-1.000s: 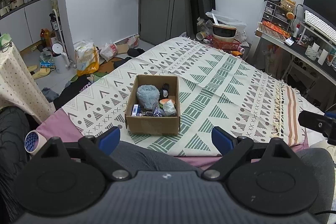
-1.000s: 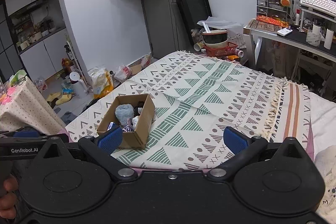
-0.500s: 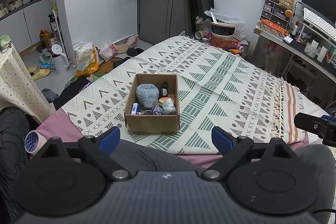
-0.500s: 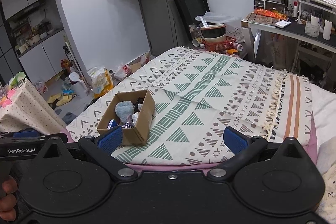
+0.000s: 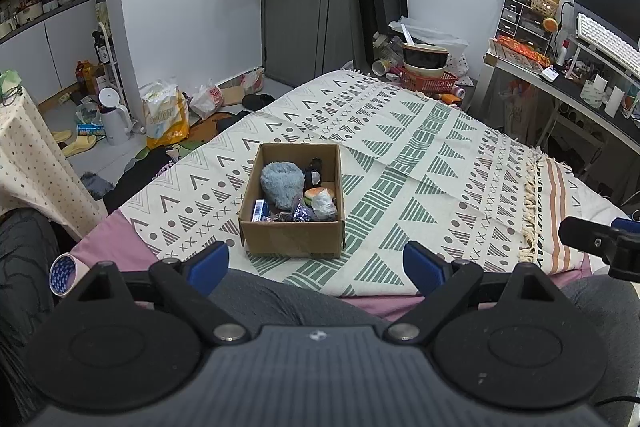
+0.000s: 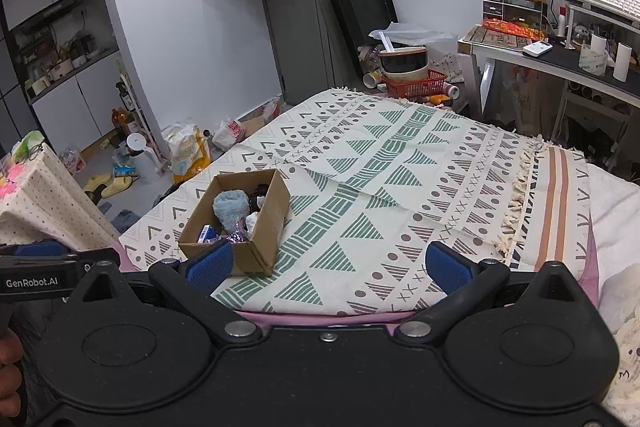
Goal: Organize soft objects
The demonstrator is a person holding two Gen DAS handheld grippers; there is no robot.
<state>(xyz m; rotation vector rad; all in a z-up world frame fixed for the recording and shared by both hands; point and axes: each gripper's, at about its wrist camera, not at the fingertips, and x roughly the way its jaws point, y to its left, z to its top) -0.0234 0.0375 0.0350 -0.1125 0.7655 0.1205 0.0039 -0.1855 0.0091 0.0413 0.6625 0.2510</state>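
Note:
A brown cardboard box [image 5: 294, 237] [image 6: 264, 231] stands on the patterned blanket [image 5: 420, 163] [image 6: 380, 187] near the bed's front left corner. Inside lie a fluffy blue-grey soft toy [image 5: 282, 183] [image 6: 230, 207], a small burger-shaped toy [image 5: 318, 193], a dark plush [image 5: 312, 175], a white lump [image 5: 324, 205] and a blue packet [image 5: 259, 209]. My left gripper [image 5: 316, 263] hangs open just in front of the box, above a grey-clad lap. My right gripper [image 6: 328, 265] is open over the blanket's front edge, to the right of the box. Nothing sits between either pair of fingers.
A desk [image 6: 560, 63] with a keyboard and rolls stands at the right. A red basket holding bowls [image 5: 426, 71] sits beyond the bed. Bags and slippers litter the floor at left [image 5: 164, 115]. A dotted cloth-covered table [image 5: 28, 163] stands at the left.
Both views have shifted slightly; the box sits a little lower and nearer in the right wrist view. The grippers stay open and nothing in the box has moved.

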